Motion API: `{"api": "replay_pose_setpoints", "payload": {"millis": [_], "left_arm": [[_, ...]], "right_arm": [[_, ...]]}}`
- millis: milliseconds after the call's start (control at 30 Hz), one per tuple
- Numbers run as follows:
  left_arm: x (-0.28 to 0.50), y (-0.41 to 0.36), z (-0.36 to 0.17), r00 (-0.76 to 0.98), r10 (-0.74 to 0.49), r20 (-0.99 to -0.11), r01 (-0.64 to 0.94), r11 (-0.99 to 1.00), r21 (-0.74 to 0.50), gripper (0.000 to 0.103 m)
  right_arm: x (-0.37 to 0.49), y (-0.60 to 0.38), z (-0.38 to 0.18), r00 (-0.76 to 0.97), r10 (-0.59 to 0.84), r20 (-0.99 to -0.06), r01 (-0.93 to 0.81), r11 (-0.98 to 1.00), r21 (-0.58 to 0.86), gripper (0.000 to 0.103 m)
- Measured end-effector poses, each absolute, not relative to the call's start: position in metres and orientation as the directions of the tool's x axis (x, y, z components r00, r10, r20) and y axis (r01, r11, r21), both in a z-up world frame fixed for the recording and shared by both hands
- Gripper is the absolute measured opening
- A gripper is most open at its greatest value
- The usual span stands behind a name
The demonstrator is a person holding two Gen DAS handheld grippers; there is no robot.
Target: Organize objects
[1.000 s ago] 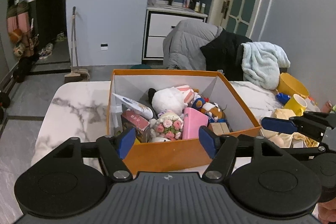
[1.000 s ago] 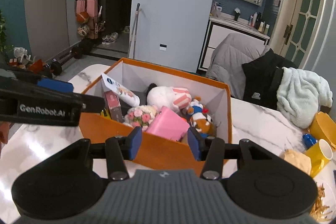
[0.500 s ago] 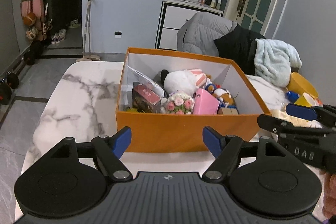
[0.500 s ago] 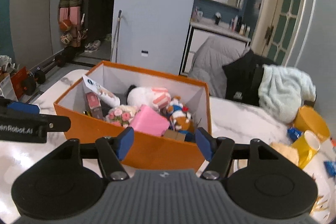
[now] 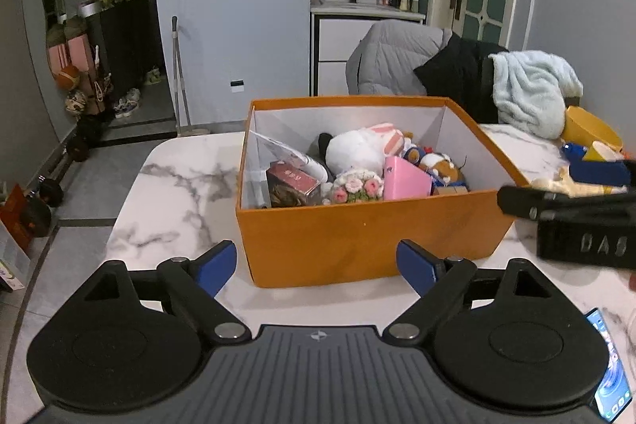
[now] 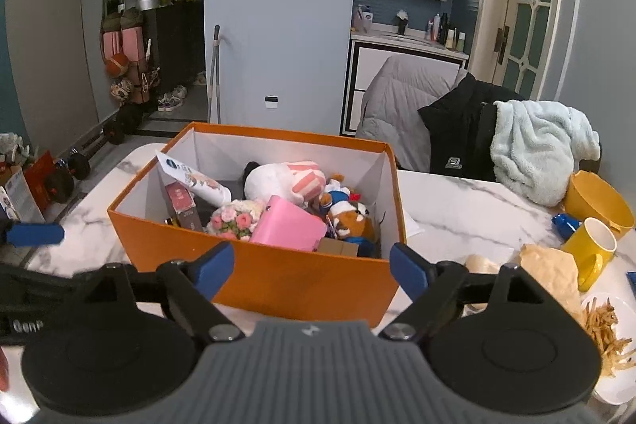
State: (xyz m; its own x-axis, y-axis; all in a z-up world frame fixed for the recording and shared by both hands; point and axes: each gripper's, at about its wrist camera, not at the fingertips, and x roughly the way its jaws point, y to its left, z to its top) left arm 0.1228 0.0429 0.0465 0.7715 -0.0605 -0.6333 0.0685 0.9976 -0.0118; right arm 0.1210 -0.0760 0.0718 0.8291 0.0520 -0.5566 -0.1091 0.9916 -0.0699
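An orange box [image 5: 365, 237] [image 6: 286, 277] stands on the marble table [image 5: 179, 185]. It holds a white plush [image 5: 353, 150], a pink case [image 5: 403, 181], a flower bunch [image 5: 357, 185], a red carton [image 5: 294, 181], a tube [image 5: 286, 153] and small plush toys [image 6: 349, 217]. My left gripper [image 5: 316, 269] is open and empty in front of the box's near wall. My right gripper [image 6: 310, 271] is open and empty, in front of the box's near right corner. Each gripper shows at the edge of the other's view.
A yellow mug [image 6: 592, 249], a yellow bowl [image 6: 596, 197], a blue item [image 6: 566, 223], a paper bag [image 6: 552, 273] and a plate of fries [image 6: 608, 328] lie on the table's right side. A phone [image 5: 608, 364] lies near the front right. Jackets and a blue towel [image 6: 536, 146] hang on chairs behind.
Both grippers have pulled back and away from the box, which now looks smaller and farther. Both stay open and empty.
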Motion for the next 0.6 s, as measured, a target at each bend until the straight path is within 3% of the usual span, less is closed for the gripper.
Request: {"api": "replay_pose_setpoints", "payload": {"millis": [167, 600], "left_arm": [[0.1265, 0.045, 0.0451, 0.761, -0.051, -0.647, 0.042, 0.999, -0.03, 0.103], [0.1292, 0.0426, 0.0437, 0.774, 0.004, -0.633, 0.004, 1.0, 0.01, 0.103]], "right_arm": [[0.1182, -0.0724, 0.0705, 0.832, 0.033, -0.554, -0.081, 0.995, -0.061, 0.097], [0.1202, -0.0696, 0.0665, 0.824, 0.029, -0.567, -0.056, 0.998, -0.03, 0.097]]}}
